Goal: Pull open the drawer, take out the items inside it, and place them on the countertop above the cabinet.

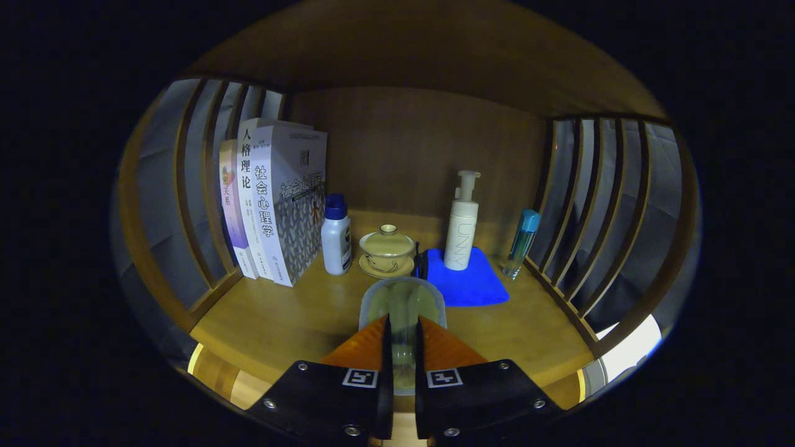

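My gripper (402, 320) is shut on a clear glass cup (402, 297). Both fingers press on its near wall and a narrow strip of glass shows between them. The cup stands upright on or just over the wooden countertop (292, 323), with its round rim ahead of the fingertips. Whether its base touches the wood I cannot tell. Just beyond the cup lies a blue cloth (464, 282), and a lidded tea bowl on a saucer (386, 250) stands behind it.
Three upright books (273, 198) lean at the left, with a white bottle with a blue cap (336, 234) beside them. A white pump bottle (463, 223) stands on the cloth. A slim clear bottle with a blue cap (522, 242) is by the right slatted side (596, 211). A wooden back wall closes the shelf.
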Tool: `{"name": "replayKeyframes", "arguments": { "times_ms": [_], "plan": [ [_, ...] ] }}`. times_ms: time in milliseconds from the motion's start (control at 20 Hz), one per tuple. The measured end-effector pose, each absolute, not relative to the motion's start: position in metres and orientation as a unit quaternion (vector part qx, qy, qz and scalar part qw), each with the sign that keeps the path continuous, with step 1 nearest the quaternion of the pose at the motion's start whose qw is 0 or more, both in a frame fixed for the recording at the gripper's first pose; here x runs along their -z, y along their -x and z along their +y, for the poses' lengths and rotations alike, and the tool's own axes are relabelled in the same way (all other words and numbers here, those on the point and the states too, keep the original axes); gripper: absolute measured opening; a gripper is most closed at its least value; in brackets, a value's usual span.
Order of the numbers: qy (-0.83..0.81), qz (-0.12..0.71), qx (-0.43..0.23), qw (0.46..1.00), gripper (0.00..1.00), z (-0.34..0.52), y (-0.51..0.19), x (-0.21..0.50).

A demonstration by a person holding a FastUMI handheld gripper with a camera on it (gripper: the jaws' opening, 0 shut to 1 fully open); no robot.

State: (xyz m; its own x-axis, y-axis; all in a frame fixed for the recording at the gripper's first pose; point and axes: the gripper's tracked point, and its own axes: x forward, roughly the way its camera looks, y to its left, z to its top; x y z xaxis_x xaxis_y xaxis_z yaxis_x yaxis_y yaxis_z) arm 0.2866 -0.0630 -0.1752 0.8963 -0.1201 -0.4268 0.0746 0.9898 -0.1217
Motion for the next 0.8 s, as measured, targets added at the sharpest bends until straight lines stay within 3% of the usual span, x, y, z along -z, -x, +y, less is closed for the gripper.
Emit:
{"name": "replayKeyframes", "arguments": {
  "times_ms": [400,750,800],
  "plan": [
    [0.014,0.244,0.051,0.968,0.18,-0.072,-0.317,0.191],
    [0.014,0.259,0.038,0.965,0.28,-0.069,-0.315,0.212],
    [0.002,0.252,0.027,0.967,0.45,-0.063,-0.312,0.207]
  ]
}}
